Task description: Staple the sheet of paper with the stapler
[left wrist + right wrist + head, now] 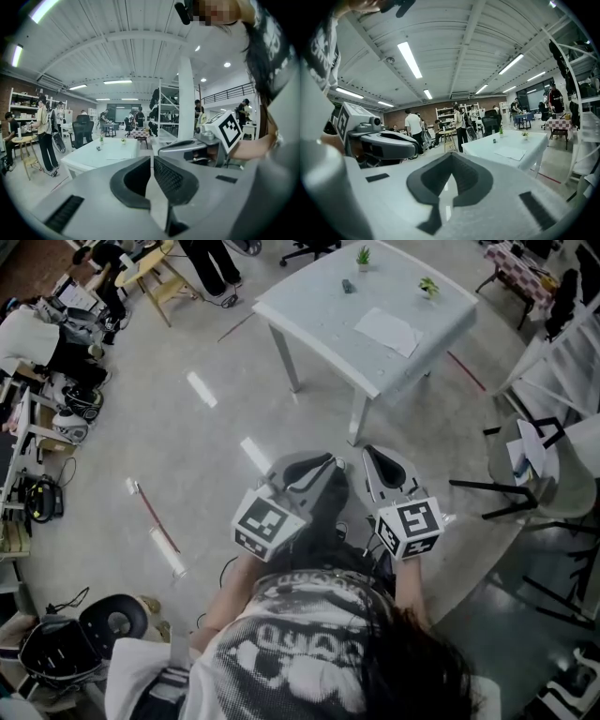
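A white sheet of paper (387,331) lies on the white table (319,315) far ahead of me. A small dark stapler (348,286) sits further back on that table. Both grippers are held close to my body, well short of the table. My left gripper (323,465) is shut with nothing between its pads. My right gripper (377,457) is also shut and empty. The left gripper view shows its closed gripper (151,159) with the table (89,161), paper (118,155) and stapler (98,148) beyond. The right gripper view shows its closed gripper (449,157), the paper (510,152) and the stapler (494,140).
Two small potted plants (363,257) (428,286) stand at the table's far side. A black folding chair (525,486) is at the right, an office chair (108,620) at the lower left. A red stick (155,515) lies on the floor. People stand in the background.
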The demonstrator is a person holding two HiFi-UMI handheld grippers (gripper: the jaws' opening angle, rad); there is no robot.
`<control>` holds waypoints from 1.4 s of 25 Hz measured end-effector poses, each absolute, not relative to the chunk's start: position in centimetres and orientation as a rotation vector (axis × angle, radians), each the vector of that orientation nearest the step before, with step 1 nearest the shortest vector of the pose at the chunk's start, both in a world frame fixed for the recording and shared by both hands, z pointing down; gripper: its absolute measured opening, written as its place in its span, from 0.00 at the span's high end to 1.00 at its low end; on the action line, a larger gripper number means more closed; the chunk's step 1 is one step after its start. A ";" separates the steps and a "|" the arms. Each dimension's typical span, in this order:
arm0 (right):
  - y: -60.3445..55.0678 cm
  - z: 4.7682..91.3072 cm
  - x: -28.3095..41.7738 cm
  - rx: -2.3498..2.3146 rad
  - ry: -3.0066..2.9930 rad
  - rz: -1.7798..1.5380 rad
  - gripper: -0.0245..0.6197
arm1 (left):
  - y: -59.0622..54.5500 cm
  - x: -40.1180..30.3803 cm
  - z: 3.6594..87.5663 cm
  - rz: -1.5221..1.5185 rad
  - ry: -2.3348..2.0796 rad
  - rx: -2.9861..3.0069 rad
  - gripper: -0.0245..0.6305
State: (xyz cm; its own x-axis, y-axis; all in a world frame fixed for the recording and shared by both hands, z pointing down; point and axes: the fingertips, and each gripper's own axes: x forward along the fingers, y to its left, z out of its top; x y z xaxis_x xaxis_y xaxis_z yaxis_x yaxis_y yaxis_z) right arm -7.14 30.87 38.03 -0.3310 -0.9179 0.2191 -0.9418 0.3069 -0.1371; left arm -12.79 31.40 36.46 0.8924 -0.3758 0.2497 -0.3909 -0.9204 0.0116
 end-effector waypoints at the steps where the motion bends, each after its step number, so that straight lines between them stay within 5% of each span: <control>1: 30.4 38.1 -7.0 1.751 -2.457 0.371 0.97 | 31.0 -12.6 36.6 0.378 -0.606 2.993 0.93; 35: -0.2 40.5 8.9 1.971 -2.098 0.532 0.96 | -3.0 2.7 37.3 0.298 -0.237 3.000 0.93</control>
State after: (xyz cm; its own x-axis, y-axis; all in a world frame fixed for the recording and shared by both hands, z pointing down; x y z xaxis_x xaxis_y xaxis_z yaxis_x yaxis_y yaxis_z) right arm 8.87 -0.17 40.50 -0.0811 -0.9154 0.3943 -0.9927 0.0387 -0.1143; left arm 2.67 -3.01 37.34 0.9684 -0.1433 0.2041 -0.1663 -0.9809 0.1007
